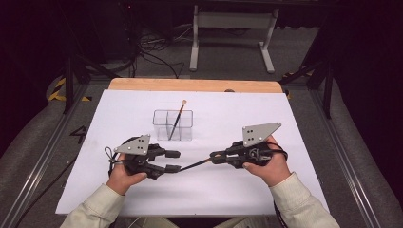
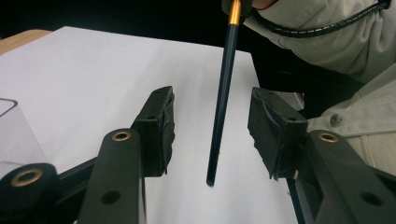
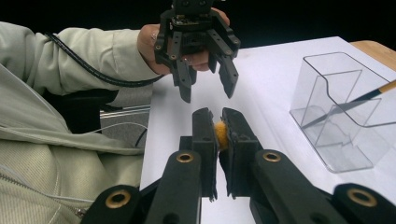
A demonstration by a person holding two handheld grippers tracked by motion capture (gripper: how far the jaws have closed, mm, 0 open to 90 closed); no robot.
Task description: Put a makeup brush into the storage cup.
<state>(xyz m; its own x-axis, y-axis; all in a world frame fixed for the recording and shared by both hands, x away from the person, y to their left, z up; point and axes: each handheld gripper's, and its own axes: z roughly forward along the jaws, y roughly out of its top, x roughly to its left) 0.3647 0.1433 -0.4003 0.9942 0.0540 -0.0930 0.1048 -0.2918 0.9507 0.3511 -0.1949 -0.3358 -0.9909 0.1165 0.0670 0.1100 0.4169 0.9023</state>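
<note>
A lab or test room is suggested: a white-covered surface (image 1: 209, 190) is framed by metal rails (image 1: 33, 161), with loose cables (image 1: 152, 52) and hazard tape (image 1: 59, 90) seen on the grey floor (image 1: 228, 52).

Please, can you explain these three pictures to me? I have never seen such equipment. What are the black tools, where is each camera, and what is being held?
A person sits at a table covered by a white sheet and holds a hand-operated two-jaw gripper in each hand. One camera looks down from above; the other two ride on the grippers and look along their jaws. The right gripper is shut on the bristle end of a dark paintbrush. The left gripper is open, its jaws either side of the handle without touching it. Further back stands a clear plastic holder with a second brush leaning in it.
</note>
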